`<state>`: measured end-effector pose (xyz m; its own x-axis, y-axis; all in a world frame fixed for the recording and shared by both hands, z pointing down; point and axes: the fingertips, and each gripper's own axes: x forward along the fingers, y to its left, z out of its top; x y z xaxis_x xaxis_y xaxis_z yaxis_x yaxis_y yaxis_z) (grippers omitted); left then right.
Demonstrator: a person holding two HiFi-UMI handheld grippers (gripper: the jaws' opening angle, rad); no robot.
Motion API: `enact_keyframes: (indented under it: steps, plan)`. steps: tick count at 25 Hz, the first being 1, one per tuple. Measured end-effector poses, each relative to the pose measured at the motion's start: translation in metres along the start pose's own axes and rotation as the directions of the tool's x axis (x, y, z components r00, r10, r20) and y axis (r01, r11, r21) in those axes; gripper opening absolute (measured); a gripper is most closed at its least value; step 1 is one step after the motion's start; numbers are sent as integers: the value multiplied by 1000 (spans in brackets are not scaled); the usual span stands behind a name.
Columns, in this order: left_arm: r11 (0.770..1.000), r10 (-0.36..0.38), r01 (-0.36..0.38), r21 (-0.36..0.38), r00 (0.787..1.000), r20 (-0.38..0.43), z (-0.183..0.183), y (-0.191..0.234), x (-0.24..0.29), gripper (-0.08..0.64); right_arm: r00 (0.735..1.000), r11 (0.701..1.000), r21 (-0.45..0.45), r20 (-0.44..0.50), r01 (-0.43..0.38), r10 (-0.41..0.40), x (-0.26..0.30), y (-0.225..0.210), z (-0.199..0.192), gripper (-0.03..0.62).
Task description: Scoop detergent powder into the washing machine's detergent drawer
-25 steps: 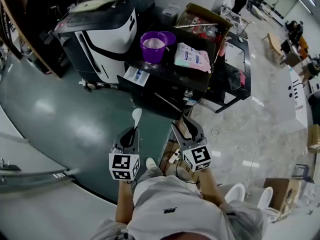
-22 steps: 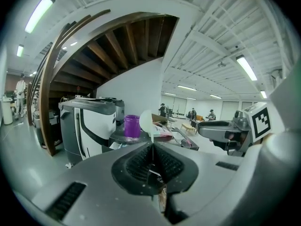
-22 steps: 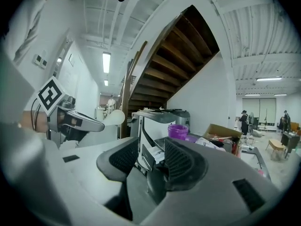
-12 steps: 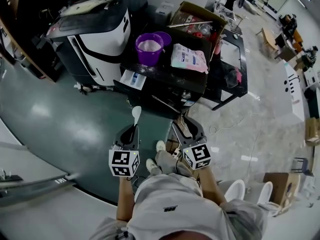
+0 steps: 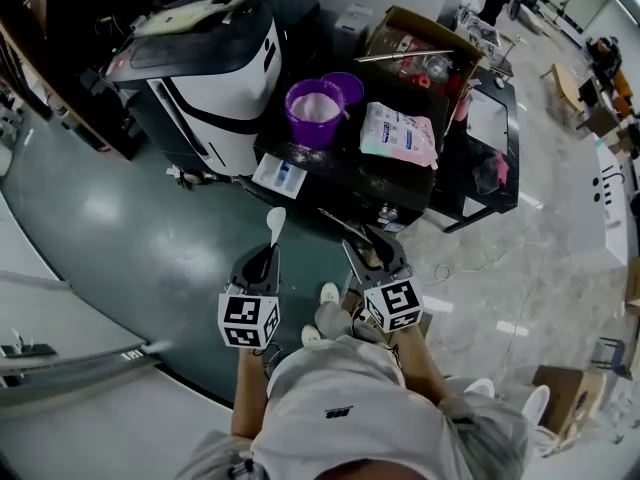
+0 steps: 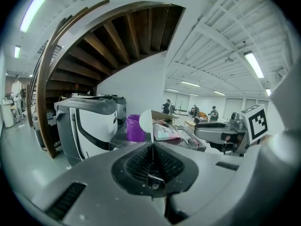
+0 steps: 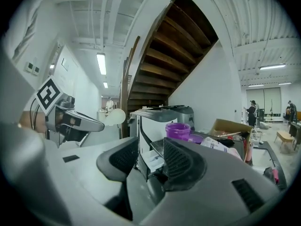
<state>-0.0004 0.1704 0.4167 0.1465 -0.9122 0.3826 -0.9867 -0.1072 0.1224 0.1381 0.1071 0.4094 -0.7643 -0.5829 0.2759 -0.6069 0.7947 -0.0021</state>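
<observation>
My left claw [image 5: 264, 258] is pressed together on the thin handle of a white plastic spoon [image 5: 275, 221], whose bowl stands upright past the tips with nothing in it that I can make out. My right claw [image 5: 368, 253] is spread, with nothing between its pads; through the gap I look at the detergent drawer [image 7: 153, 160]. Both claws hang side by side, apart from each other, above dark green floor [image 5: 150, 238]. A clear strip of that floor lies between the spoon's tip and the drawer [image 5: 279, 174]. The drawer is pulled out and open upward, jutting past the front edge of the black table [image 5: 345, 183], just beside the lower right corner of the white-and-black washing machine [image 5: 215, 73]. Behind the drawer, close to the table's front edge, stands the purple bucket [image 5: 314, 111] with pale powder in it, its rim open and unobstructed from above. A smaller purple tub [image 5: 350, 83] touches its far side. A detergent bag [image 5: 400, 133] lies flat to the right of the bucket, near it but not touching, and an open cardboard box [image 5: 430, 43] sits behind the bag. To the left of the machine the green floor runs wide and open; to the right of the table lies pale marbled floor [image 5: 520, 268].
</observation>
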Motion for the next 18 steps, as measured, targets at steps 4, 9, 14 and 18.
enact_keyframes:
  steps: [4,9,14,18]
  plan:
    - [1000,24,-24,9,1000,-3,20,4,28,15,1000,1000,2,7,-25,25,23,-28,10,166]
    - [999,40,-40,26,999,-5,38,5,61,15,999,999,12,16,-48,48,45,-59,16,166]
    - [998,56,-55,36,998,-12,48,6,81,15,998,998,14,17,-68,68,61,-77,20,166]
    - [998,52,-51,35,999,-16,56,11,94,15,997,997,15,6,-72,72,73,-86,22,166]
